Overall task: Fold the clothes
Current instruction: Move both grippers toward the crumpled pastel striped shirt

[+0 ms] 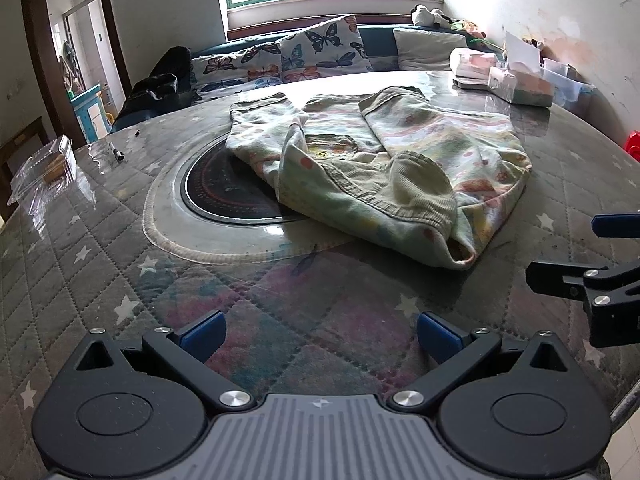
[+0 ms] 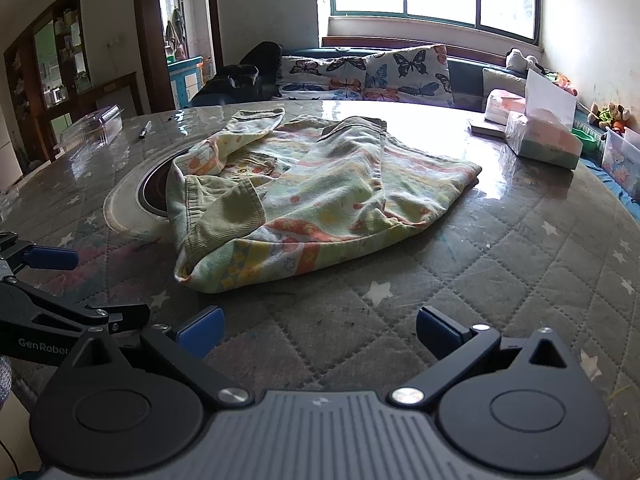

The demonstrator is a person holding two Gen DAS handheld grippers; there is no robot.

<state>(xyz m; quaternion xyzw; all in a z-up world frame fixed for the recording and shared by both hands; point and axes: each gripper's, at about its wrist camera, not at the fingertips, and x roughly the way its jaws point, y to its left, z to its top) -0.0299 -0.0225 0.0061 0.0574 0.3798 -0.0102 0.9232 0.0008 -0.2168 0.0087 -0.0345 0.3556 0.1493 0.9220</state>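
Observation:
A pale green patterned child's garment (image 1: 380, 168) lies partly folded on the round table, its sleeves laid across its body and its ribbed collar nearest me. It also shows in the right wrist view (image 2: 320, 200). My left gripper (image 1: 320, 336) is open and empty, above the table short of the garment's near edge. My right gripper (image 2: 320, 332) is open and empty, also short of the garment. The right gripper shows at the right edge of the left wrist view (image 1: 592, 256), and the left gripper at the left edge of the right wrist view (image 2: 68, 280).
The quilted table cover (image 1: 120, 280) has a dark round hotplate (image 1: 224, 192) partly under the garment. A clear plastic box (image 1: 44, 168) and a pen (image 1: 118, 154) lie at the left. Tissue packs (image 1: 520, 84) stand at the far right. A sofa with butterfly cushions (image 1: 320, 48) is behind.

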